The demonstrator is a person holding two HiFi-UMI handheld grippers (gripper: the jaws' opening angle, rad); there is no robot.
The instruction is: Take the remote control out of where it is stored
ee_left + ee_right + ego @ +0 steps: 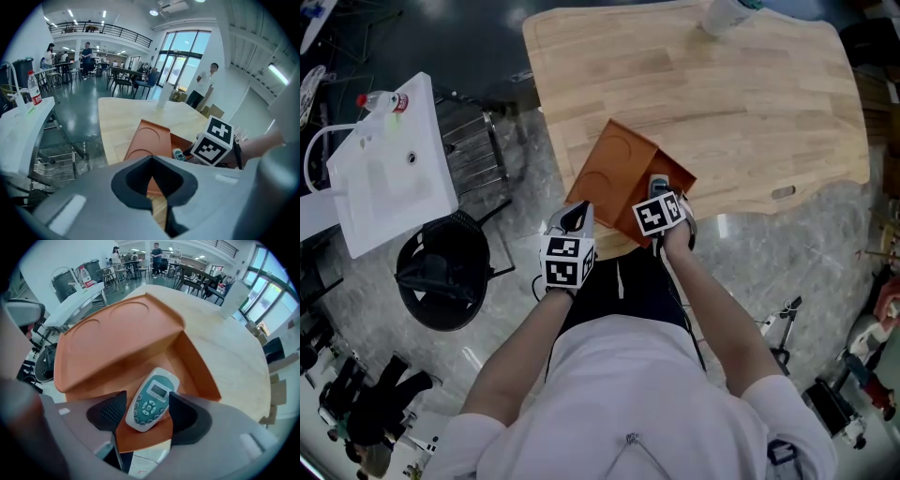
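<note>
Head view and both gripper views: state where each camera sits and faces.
Head view: on the person's head, steeply down at wooden table and orange box; forearms, left hand-held gripper, right hand-held gripper show.
Left gripper view: on the left hand-held gripper, facing across the table; own jaws, right marker cube.
Right gripper view: on the right one, facing down at the remote control between its own jaws.
Shared: all show the orange box.

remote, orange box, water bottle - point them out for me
remote (152, 401), right gripper view, on its button pad
orange box (112, 341), right gripper view, on its open lid
water bottle (33, 91), left gripper view, on its body
</note>
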